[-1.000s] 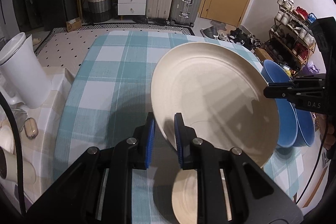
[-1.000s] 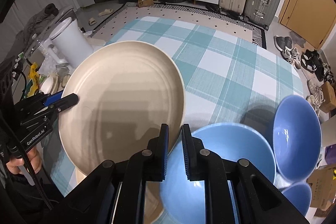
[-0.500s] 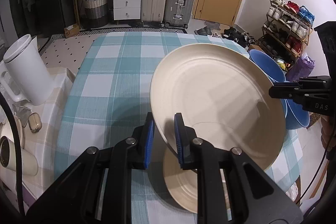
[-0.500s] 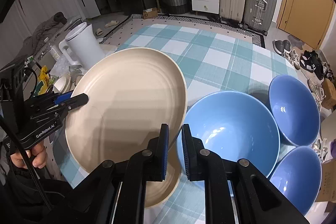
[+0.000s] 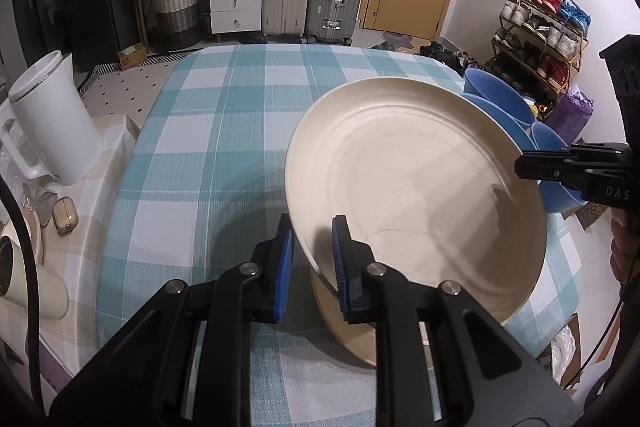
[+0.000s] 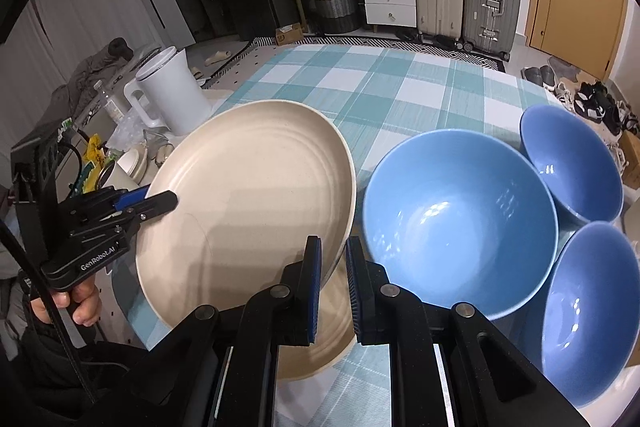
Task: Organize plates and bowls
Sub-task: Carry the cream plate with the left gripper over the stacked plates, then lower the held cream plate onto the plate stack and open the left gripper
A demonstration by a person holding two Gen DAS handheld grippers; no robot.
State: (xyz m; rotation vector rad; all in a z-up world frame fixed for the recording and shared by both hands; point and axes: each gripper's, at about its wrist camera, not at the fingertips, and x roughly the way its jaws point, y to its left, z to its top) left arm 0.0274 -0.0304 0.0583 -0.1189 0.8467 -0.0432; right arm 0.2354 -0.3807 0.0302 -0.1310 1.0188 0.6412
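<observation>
A teal-and-white checked woven tablecloth [image 5: 224,131] fills the frame's middle. Above it, centre-right, the large cream plate [image 5: 412,187], matte with shallow concentric ridges, hangs tilted. The left gripper [image 5: 312,259] pinches its near rim between ribbed blue pads; the right gripper [image 6: 332,279] clamps the opposite rim. Beneath, a second cream plate [image 6: 320,343] lies mostly hidden. Three glossy blue bowls [image 6: 460,219] crowd the right, partly cut off.
</observation>
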